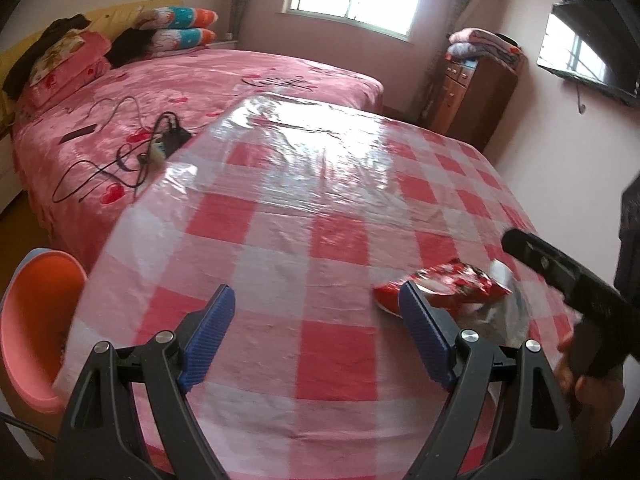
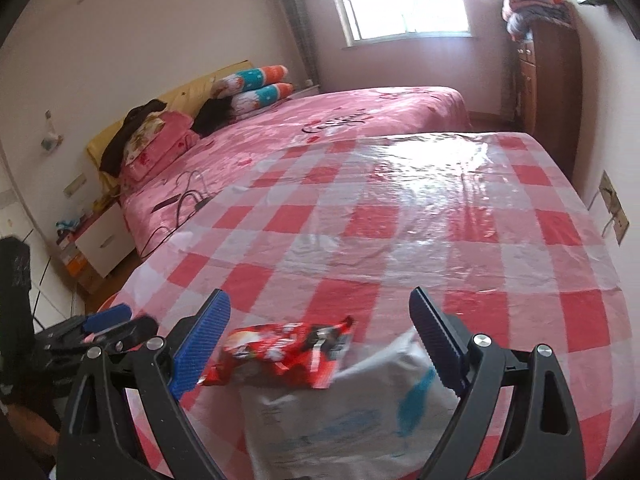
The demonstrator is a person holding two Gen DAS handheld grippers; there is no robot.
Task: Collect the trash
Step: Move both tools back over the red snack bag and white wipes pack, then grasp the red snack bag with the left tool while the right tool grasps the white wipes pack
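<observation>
The left hand-held gripper (image 1: 316, 312) occupies the lower centre of the left wrist view. Its jaws are spread wide and hold nothing; only the red-and-white checked table (image 1: 280, 220) shows between the blue pads. The right hand-held gripper (image 2: 320, 316) occupies the lower centre of the right wrist view, also with jaws spread wide and nothing clamped.

The trash lies on the table near its lower edge. A red snack wrapper (image 2: 280, 352) sits between the right gripper's pads, nearer the left one; contact cannot be determined. The wrapper rests on top of a white plastic bag (image 2: 340, 420) with blue print, which extends to the bottom of the frame. In the left wrist view, the same red snack wrapper (image 1: 448, 284) appears at lower right, just behind the right pad.

An orange bin (image 1: 32, 320) stands at lower left of the left wrist view, beside the table edge. A pink bed (image 1: 180, 92) fills the upper left.
</observation>
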